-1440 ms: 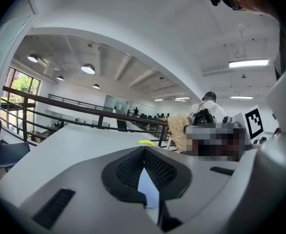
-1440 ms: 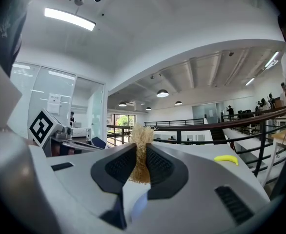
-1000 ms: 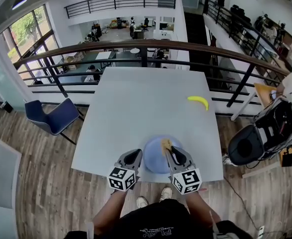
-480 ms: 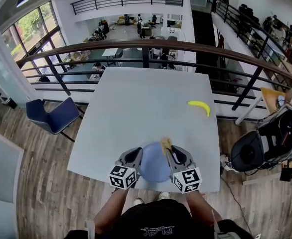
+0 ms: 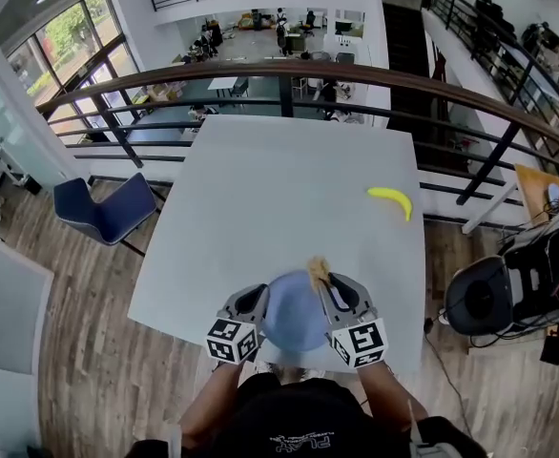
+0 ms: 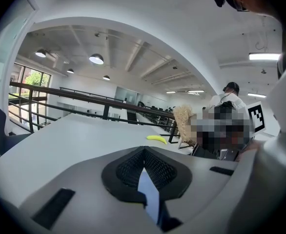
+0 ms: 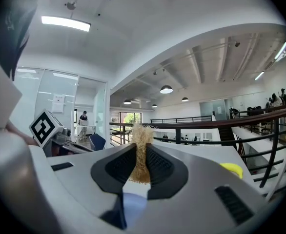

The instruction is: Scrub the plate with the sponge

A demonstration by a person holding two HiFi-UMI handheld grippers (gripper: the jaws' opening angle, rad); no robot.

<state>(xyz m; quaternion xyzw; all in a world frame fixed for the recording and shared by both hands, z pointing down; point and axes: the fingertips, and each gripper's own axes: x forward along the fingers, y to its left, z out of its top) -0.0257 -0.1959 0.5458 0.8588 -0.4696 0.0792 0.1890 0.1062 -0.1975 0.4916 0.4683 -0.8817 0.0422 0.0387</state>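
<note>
Nearest you, over the table's [image 5: 251, 189] near edge, your left gripper [image 5: 258, 300] was clenched on the plate [image 5: 294, 318]. In the left gripper view its jaws were pressed together on a thin blue sliver of the rim [image 6: 148, 199]. I could not tell whether the plate rested on the table or hung clear of it.

Just to the right, your right gripper [image 5: 329, 289] was grasping the sponge [image 5: 318, 271]. In the right gripper view the tan, fibrous tuft [image 7: 142, 152] stood pinched between the pads, with the plate's blue [image 7: 133, 204] showing below it.

The next stroke turns on this: the plate lay to the left of the sponge, between the two grippers, and the sponge sat at the plate's far right rim. Its long axis ran on from the jaws, pointing away from you. The right gripper was the one to carry the sponge leftward across the plate's face, I judged, while the left held the plate firm.

Farther off, a banana [image 5: 391, 199] lay near the table's right edge, well apart from the plate.

The count: one plate, one sponge, one banana, two grippers.
</note>
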